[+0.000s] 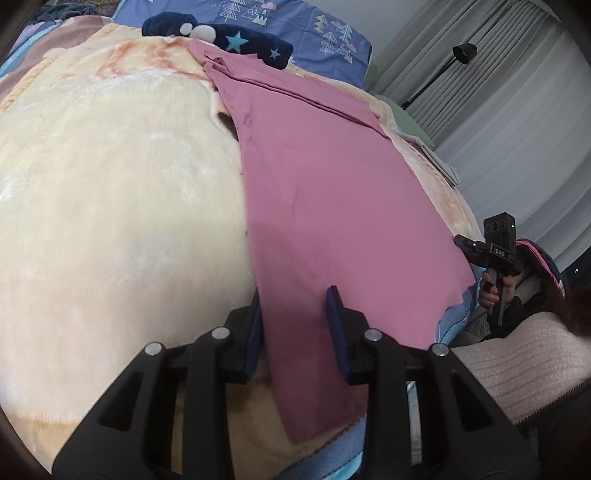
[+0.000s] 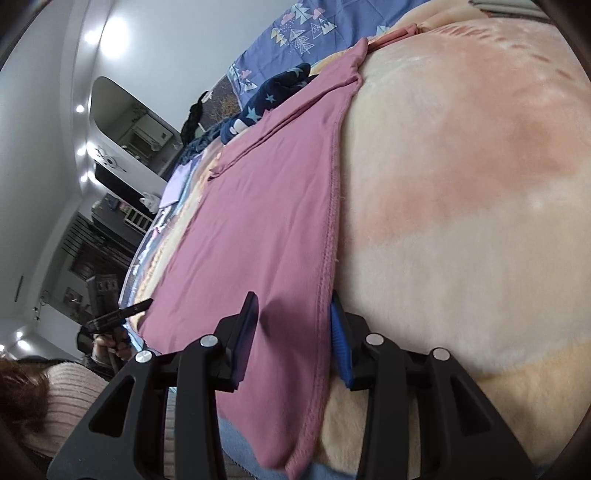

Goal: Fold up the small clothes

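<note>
A pink garment [image 1: 332,192] lies spread flat on a cream fleece blanket [image 1: 110,203], and its near end hangs over the bed's edge. My left gripper [image 1: 295,302] sits over the garment's near left corner, open, with the cloth's edge beside its left finger [image 1: 255,317]. In the right wrist view the pink garment [image 2: 258,221] shows its stitched hem between the fingers of my right gripper [image 2: 291,317]. That gripper's jaws are opening and the pads are not pressing on the cloth. Each view shows the other gripper, small, at the far corner.
A navy garment with stars [image 1: 229,37] lies at the garment's far end, and a blue patterned quilt [image 1: 295,22] lies behind it. Grey curtains and a floor lamp [image 1: 463,51] stand to the right. A person's ribbed pale sleeve [image 1: 517,362] is close by.
</note>
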Demonstrator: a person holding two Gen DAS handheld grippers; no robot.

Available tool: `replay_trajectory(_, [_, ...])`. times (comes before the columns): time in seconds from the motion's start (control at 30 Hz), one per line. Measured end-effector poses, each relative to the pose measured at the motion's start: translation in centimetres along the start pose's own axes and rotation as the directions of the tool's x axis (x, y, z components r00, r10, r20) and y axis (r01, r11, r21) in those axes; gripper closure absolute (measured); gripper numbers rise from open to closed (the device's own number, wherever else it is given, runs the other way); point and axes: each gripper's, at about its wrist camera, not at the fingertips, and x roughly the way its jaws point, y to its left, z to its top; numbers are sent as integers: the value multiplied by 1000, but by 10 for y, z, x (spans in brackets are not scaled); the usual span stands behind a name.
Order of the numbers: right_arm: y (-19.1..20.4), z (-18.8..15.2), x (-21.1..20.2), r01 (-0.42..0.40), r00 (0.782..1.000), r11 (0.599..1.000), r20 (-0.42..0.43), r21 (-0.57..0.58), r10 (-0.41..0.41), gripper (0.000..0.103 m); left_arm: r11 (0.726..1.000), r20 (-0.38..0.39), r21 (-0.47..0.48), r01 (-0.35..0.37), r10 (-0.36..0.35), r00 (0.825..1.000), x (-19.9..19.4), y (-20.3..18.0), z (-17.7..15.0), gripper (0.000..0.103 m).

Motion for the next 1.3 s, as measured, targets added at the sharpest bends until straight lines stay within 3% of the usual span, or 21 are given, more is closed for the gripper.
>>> replay_trajectory(0.23, [9, -9, -10, 10, 1000, 1000, -7, -18, -10, 69, 1000, 3, -2, -7, 7, 1000, -5, -5, -5, 72])
replay_trajectory(0.3, [10, -15, -15, -6, 1000, 1000, 1, -25, 6, 79, 999, 42, -30, -11, 13, 999, -5, -3, -5, 84])
replay_trajectory(0.33, [12, -15, -15, -22, 1000, 999, 7, -24, 22, 86, 999, 64, -47, -13, 16, 998, -4, -3, -3, 101])
replay_trajectory(0.37, [13, -13, -12, -40, 999, 999, 11, -18, 41, 98, 998, 81, -59, -3, 8, 997, -4, -5, -1, 101])
replay_trajectory(0.47, [27, 0, -12, -68, 996, 996, 59, -49, 71, 98, 1000, 165, 6, -12, 11, 986, -16, -28, 17, 101])
replay_trajectory(0.57, [50, 25, -31, -105, 981, 988, 153, -110, 122, 98, 996, 270, 86, 5, -28, 963, -47, -51, 44, 101])
replay_trajectory(0.7, [89, 54, -70, -165, 934, 961, 278, -224, 225, 99, 985, 397, 172, -1, -68, 915, -89, -82, 68, 101])
replay_trajectory(0.77, [103, 56, -83, -149, 923, 950, 306, -273, 233, 99, 979, 444, 204, -21, -73, 893, -108, -97, 65, 101])
replay_trajectory(0.97, [112, 27, -130, -92, 903, 939, 369, -333, 219, 99, 979, 511, 205, -15, -94, 855, -146, -115, 29, 101])
replay_trajectory(1.07, [95, 30, -125, -59, 916, 961, 368, -272, 160, 98, 984, 477, 177, -23, -66, 876, -130, -107, 30, 101])
replay_trajectory(1.17, [78, 42, -102, -80, 926, 974, 345, -213, 152, 98, 989, 434, 144, -21, -44, 900, -107, -95, 44, 101])
replay_trajectory(1.3, [67, 77, -65, -60, 935, 981, 335, -184, 120, 98, 987, 407, 151, -53, -13, 913, -82, -88, 73, 101])
